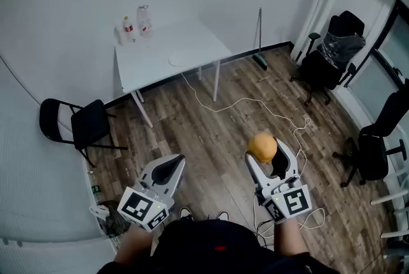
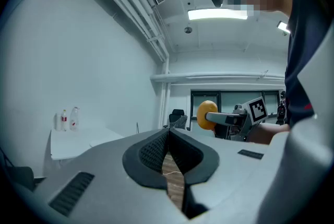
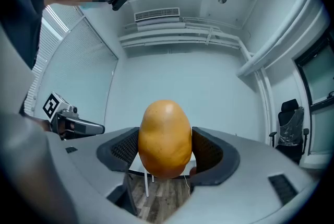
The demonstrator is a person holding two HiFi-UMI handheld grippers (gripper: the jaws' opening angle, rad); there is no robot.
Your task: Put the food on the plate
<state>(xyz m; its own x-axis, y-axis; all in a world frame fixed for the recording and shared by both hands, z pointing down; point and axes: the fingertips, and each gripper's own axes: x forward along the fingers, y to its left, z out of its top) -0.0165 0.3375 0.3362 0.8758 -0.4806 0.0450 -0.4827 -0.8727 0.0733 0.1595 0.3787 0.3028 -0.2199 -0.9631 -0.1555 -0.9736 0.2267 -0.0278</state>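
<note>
An orange-yellow, egg-shaped food item [image 1: 262,147] [image 3: 165,139] is clamped between the dark pads of my right gripper [image 1: 264,154] [image 3: 165,151], which is held level over the wooden floor. In the left gripper view, the food [image 2: 205,114] shows at the tip of the right gripper [image 2: 229,119]. My left gripper [image 1: 170,168] [image 2: 167,137] is beside it, its jaws together and nothing between them. A white plate [image 1: 182,60] lies on the white table [image 1: 153,65] far ahead, well away from both grippers.
Two bottles [image 1: 135,26] stand at the table's far left corner. A black folding chair [image 1: 80,126] is at the left, office chairs [image 1: 335,49] at the right. A white cable [image 1: 255,106] snakes over the floor, and a broom [image 1: 260,43] leans on the wall.
</note>
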